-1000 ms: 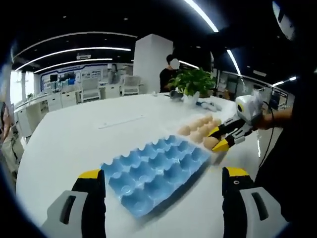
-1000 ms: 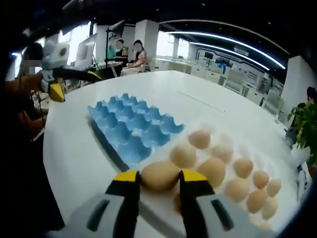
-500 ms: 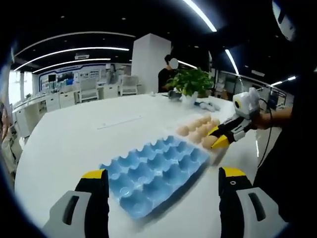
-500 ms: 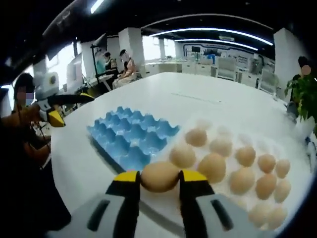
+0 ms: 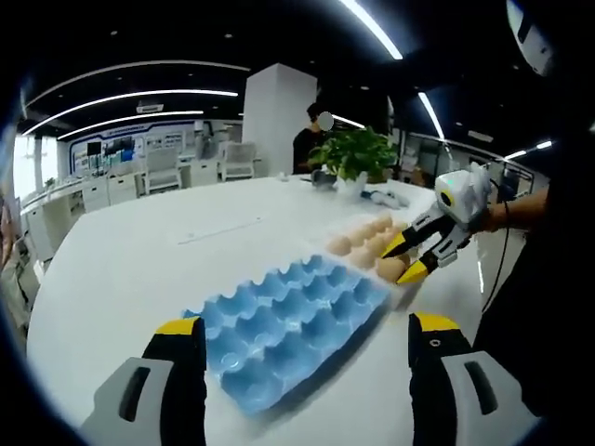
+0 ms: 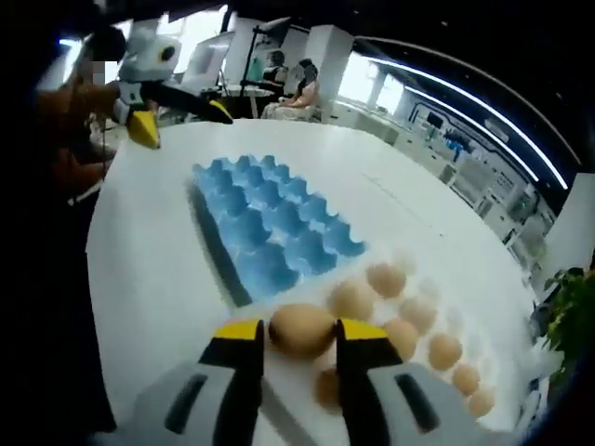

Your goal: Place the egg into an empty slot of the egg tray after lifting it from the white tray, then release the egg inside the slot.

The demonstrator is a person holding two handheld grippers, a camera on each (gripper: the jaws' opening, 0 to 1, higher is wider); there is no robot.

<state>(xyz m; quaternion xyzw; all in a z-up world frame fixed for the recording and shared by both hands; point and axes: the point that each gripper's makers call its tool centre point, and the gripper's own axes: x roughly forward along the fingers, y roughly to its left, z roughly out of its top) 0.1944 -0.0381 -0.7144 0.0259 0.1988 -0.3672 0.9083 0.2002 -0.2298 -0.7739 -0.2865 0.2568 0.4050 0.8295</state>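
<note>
I'm pinching the egg [image 6: 302, 331] across its middle in my right gripper [image 6: 299, 336], lifted just above the white tray [image 6: 367, 367], squeezing lightly since it's light, smooth and fragile, while my left gripper [image 5: 307, 339] is gaping wide near the egg tray [image 6: 265, 232].

Your left gripper [image 5: 305, 372] has two broad black jaws with pale grey plastic shells, each capped by a yellow tip and cut with a dark oblong slot. Your right gripper [image 6: 299, 358] is built the same way — black inner faces, grey outer shells, yellow caps. Seen from across the table, the right gripper's fingers taper to yellow points and a thin dark cable trails down from it. You wear dark clothing — a sleeve [image 5: 558, 279] fills that side.
</note>
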